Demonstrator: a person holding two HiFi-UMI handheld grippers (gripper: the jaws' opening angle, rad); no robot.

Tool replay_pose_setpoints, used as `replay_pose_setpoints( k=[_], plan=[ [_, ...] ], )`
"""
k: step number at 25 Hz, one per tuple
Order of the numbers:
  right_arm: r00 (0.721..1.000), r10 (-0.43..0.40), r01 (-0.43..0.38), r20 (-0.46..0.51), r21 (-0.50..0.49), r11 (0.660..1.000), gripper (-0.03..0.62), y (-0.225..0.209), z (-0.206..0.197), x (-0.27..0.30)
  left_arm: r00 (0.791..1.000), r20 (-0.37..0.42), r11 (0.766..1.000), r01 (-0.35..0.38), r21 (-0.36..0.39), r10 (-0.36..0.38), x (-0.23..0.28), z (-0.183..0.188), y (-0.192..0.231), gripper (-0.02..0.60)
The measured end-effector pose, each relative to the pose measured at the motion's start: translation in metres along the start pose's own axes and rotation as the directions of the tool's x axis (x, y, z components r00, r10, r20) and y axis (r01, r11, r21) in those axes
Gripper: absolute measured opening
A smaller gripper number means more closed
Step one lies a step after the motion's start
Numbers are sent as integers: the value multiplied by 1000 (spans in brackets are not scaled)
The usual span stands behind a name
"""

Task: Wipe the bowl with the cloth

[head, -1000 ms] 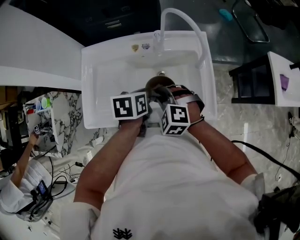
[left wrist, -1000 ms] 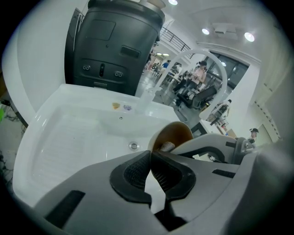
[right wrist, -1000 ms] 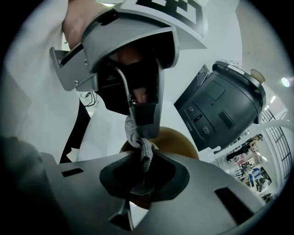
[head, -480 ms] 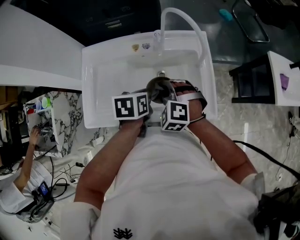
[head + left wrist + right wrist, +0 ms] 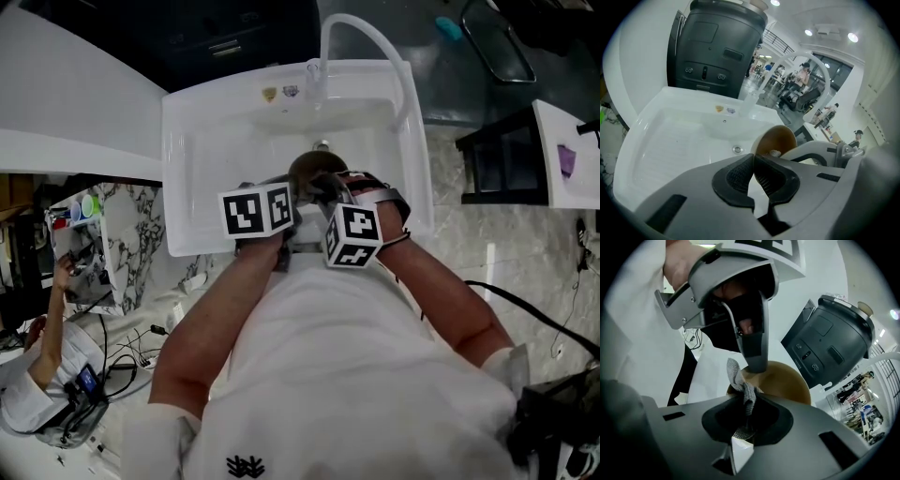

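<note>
Gripping one bowl [image 5: 780, 139], one cloth [image 5: 739, 377], two tongs [image 5: 753, 161] [image 5: 746, 409]

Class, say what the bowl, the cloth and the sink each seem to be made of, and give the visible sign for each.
Bowl: likely wood or brown plastic; even matt tan surface, no grain visible. Cloth: woven textile; grey knobbly weave, limp folds. Sink: glossy white plastic or ceramic; bright reflections.

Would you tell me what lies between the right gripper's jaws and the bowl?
The grey cloth, pinched in the right gripper, reaches the bowl; the right gripper view shows it.
</note>
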State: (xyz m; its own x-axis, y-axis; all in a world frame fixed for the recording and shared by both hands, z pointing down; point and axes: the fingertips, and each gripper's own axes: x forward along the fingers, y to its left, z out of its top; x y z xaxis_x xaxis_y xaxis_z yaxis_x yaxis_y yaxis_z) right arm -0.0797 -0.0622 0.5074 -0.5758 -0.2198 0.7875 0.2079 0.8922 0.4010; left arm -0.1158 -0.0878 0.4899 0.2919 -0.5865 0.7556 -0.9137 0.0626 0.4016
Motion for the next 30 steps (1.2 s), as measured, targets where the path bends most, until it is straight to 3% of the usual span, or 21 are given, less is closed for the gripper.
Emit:
replay_pose_setpoints(
  k=[9, 17, 23, 30],
  plan=[
    [985, -129, 133, 116, -24, 991, 43, -31, 34, -20, 999, -32, 999, 36, 5, -36, 0, -10, -3, 18],
    [976, -212, 215, 57, -60, 975, 43, -43, 23, -26, 999, -31, 1000, 15, 2, -15, -1, -15, 3, 18],
    [981, -195, 194, -1, -20, 981, 43, -39, -1, -26, 1000, 3, 1000, -3, -17, 3, -2, -8, 11, 18],
    [995, -66, 62, 69, 65, 996, 43, -13, -5, -23, 999, 37, 999, -10, -48, 12, -2, -2, 21, 18]
  ],
)
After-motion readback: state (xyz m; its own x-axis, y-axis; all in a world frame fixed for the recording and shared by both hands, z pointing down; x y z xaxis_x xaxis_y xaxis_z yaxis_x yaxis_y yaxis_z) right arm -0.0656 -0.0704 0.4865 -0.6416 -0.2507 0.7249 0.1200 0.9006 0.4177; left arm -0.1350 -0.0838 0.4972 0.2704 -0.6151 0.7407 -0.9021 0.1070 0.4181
